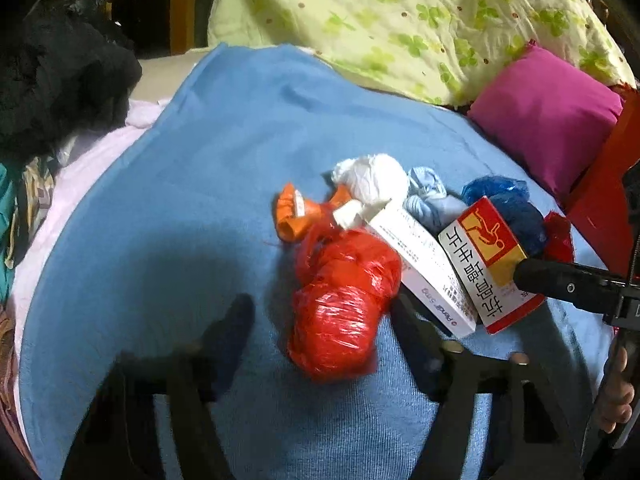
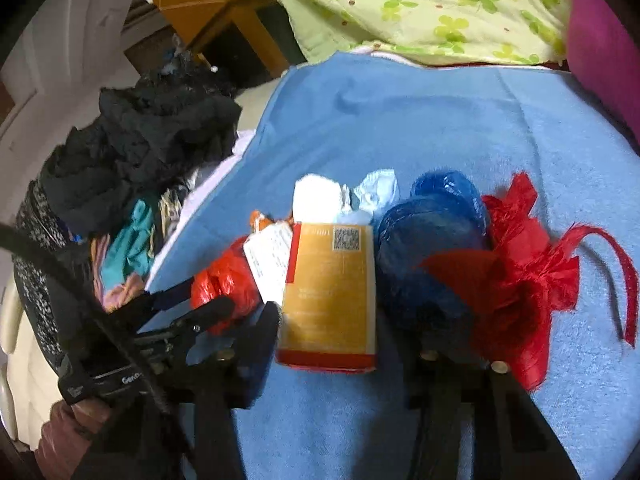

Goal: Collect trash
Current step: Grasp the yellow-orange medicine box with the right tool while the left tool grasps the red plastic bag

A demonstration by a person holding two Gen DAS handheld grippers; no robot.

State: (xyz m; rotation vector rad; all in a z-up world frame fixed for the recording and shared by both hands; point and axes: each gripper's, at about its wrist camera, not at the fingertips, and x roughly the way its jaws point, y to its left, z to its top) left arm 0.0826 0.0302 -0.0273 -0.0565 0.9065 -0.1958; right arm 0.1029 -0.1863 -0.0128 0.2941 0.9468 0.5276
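In the left wrist view, the left gripper [image 1: 320, 320] had its jaws wide apart around the red bag [image 1: 344, 300], whose long side ran up the frame, low at the middle.

In the right wrist view, the right gripper [image 2: 344, 328] had its jaws apart around the yellow box [image 2: 330, 296], which lay on the blue blanket [image 2: 400, 120] with its long side running up the frame.

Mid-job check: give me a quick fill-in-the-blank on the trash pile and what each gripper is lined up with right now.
1. The trash pile lies on a ____ blanket.
2. The left gripper stands open around the crumpled ____ plastic bag.
3. The right gripper stands open around the red-and-yellow ____.
4. Right of that box lies a bundled dark ____ bag.

Missing words: blue; red; box; blue
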